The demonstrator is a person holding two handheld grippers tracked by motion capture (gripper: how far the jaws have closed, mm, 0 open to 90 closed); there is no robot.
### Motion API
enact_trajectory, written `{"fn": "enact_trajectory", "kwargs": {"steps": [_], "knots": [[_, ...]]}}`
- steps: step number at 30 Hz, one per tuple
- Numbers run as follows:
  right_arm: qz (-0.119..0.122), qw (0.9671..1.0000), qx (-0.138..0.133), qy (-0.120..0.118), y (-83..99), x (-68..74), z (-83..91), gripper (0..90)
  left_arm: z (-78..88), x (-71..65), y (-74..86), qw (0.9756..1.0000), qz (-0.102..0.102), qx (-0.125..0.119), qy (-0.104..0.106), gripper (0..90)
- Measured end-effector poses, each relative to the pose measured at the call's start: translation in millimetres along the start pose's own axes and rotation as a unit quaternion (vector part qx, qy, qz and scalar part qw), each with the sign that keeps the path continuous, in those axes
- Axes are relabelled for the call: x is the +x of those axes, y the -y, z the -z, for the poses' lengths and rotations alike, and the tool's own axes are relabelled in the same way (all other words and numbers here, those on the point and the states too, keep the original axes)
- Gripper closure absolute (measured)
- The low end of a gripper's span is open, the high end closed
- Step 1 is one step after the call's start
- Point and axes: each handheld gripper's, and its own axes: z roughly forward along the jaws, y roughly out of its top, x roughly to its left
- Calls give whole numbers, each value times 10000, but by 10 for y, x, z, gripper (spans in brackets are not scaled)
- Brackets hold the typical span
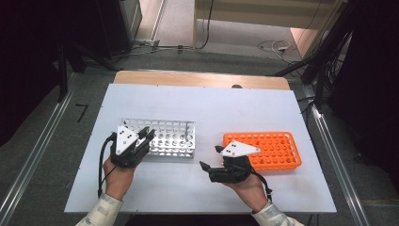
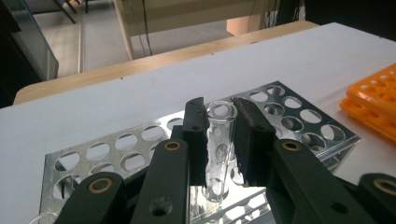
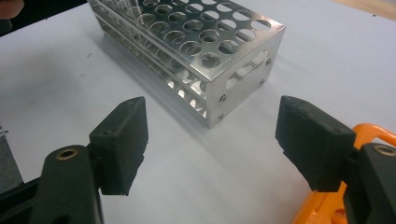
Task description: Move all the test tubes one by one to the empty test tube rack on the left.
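On the white table (image 1: pixel 207 108), going from left to right, the left gripper (image 1: pixel 147 135) stood over the near left corner of the metal rack (image 1: pixel 174 136), its black jaws closed on a clear glass tube (image 2: pixel 218 144). The tube stood upright, its lower end down in one of the rack's round holes. The jaws and the gripper's arms covered much of the tube's sides, and its bottom was hard to make out through the glass and the shiny metal. The rack was a bright sheet-metal box, riveted at the corners and punched with rows of holes. Right of it, apart across bare table, the right gripper (image 1: pixel 210 157) held its jaws wide apart with nothing between them. Just beside it lay the orange plastic rack (image 1: pixel 273 148), partly hidden by the grey plate and the hand (image 1: pixel 247 186).
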Motion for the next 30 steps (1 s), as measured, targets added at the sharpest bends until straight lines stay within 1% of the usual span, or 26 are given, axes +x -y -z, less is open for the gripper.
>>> {"fn": "enact_trajectory", "kwargs": {"steps": [2,5,9,12,16,20,23,26,28,30], "knots": [[8,10000,-2,6,1,-3,2,239,-12,-4,16,10000,15,21,12,748],[8,10000,10,6,4,-3,3,239,-20,-11,32,10000,-27,90,14,743],[25,10000,12,17,5,-3,4,239,-28,-10,43,9999,-3,118,29,742],[19,10000,14,15,6,-4,5,239,-27,-9,40,9999,21,112,40,705],[26,10000,20,18,9,-4,3,239,-21,-5,38,9999,47,94,61,703],[18,10000,14,26,10,-14,7,239,-4,-2,29,9999,96,43,84,683],[-5,10000,5,62,15,-33,7,239,9,-9,23,9999,110,25,98,658],[-50,9999,12,99,26,-65,4,240,26,-15,15,9998,151,-13,111,608],[-88,9998,24,150,36,-99,-1,240,37,-15,13,9997,223,-22,138,568],[-145,9997,33,183,47,-142,-5,240,51,-6,13,9992,347,-44,180,526]]}}
